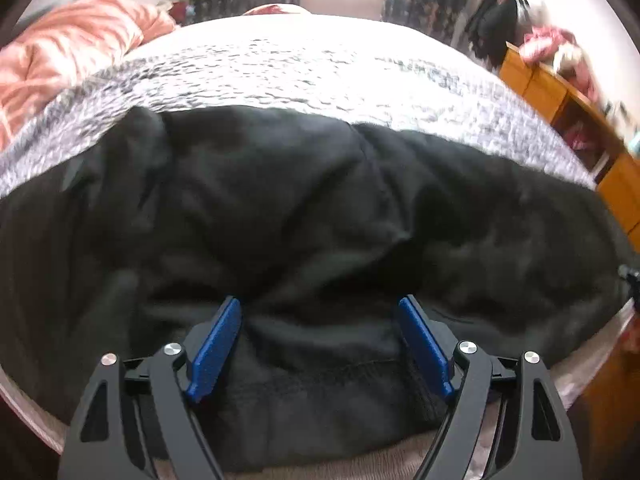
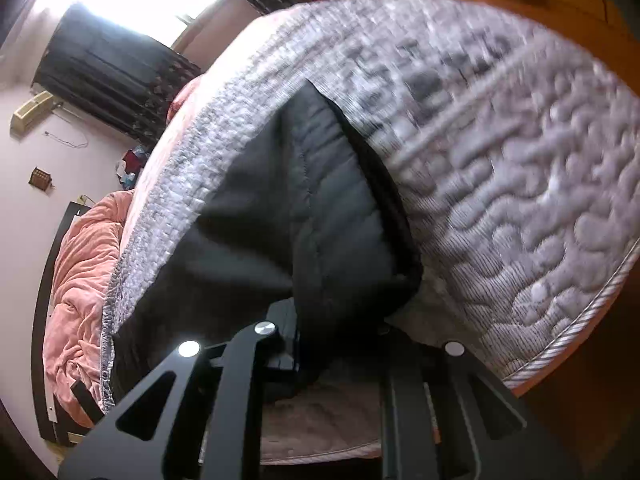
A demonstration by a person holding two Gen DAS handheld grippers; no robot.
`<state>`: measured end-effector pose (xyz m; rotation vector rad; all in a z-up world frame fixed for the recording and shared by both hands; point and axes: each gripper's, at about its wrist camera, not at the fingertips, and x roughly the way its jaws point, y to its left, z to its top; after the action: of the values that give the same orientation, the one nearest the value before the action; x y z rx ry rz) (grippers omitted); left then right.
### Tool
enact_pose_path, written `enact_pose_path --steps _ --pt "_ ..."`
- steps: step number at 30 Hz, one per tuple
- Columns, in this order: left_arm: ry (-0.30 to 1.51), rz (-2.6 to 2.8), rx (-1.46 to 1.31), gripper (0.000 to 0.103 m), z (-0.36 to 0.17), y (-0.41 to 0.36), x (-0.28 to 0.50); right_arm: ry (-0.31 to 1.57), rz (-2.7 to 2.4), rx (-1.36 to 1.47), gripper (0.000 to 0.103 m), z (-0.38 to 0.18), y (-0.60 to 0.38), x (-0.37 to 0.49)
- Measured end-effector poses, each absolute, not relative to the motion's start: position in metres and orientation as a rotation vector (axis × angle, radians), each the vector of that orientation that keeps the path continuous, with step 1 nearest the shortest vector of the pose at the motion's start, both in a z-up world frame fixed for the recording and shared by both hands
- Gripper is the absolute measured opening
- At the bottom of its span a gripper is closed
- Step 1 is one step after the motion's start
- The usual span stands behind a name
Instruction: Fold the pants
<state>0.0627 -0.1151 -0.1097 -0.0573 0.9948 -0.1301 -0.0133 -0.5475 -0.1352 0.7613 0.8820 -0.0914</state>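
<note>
Left gripper: jaws are being held wide apart, blue pads to either side of a bunched black fold; nothing is being pinched, though whether the pads brush the cloth cannot be told. Right gripper: jaws are being kept nearly closed, an edge of the black pants being gripped between them and lifted off the bed. Pants: black, being spread, rumpled, across the near part of a grey quilted mattress. Pink comforter: being seen heaped at the mattress's far-left side. Wooden cabinet: standing to the right.
</note>
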Motion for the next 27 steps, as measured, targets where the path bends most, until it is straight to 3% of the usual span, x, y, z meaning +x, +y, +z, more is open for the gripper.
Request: enact_pose_path --steps 10,14,21,27 --pt "0.963 -0.006 -0.142 0.081 -0.095 -0.029 0.032 0.733 0.061 0.476 0.016 -0.016 -0.440 -0.002" --pt "0.943 0.043 -0.181 0.081 -0.093 0.003 0.013 0.720 0.146 0.364 0.016 0.007 -0.379 0.012" --pt "0.914 0.104 -0.290 0.081 -0.085 0.052 -0.009 0.767 0.329 0.296 0.016 0.010 -0.272 0.029" --pt "0.905 0.118 -0.285 0.081 -0.083 0.064 -0.019 0.909 0.401 0.194 0.017 -0.029 -0.186 0.042"
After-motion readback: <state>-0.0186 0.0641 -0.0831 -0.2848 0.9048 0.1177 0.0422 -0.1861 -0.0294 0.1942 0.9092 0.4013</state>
